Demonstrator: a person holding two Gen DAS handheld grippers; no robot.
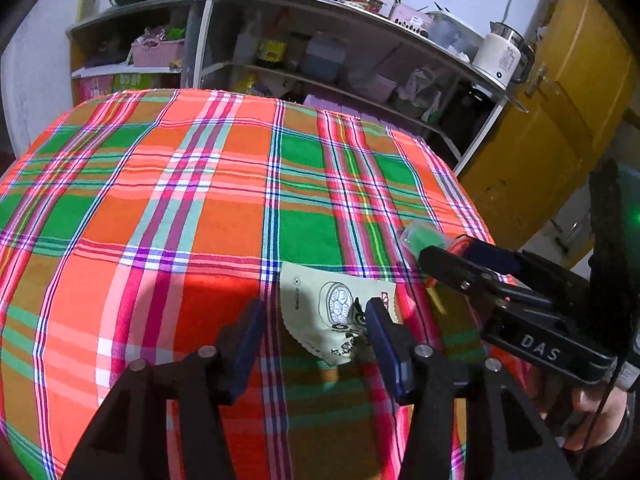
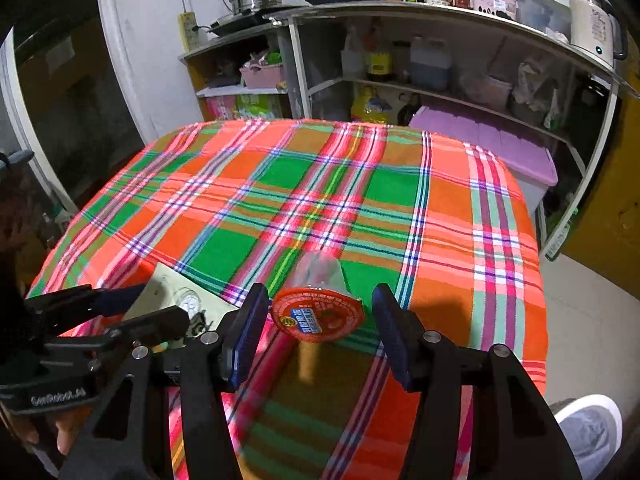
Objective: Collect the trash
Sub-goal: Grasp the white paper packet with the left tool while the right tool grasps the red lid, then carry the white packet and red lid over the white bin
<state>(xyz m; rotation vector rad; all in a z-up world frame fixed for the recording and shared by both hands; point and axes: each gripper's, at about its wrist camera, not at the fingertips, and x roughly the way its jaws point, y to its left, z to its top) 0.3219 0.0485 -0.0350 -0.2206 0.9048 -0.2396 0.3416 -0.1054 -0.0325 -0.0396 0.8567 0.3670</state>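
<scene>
On a table under a bright checked cloth (image 1: 224,216), near its front edge, lie two bits of trash: a flat pale wrapper (image 1: 332,312) and, just to its right, a small clear cup (image 2: 318,304) on its side with an orange printed lid. The left gripper (image 1: 316,340) hangs over the wrapper, fingers apart and not pressing it. The right gripper (image 2: 320,328) straddles the cup, fingers apart with gaps on both sides
</scene>
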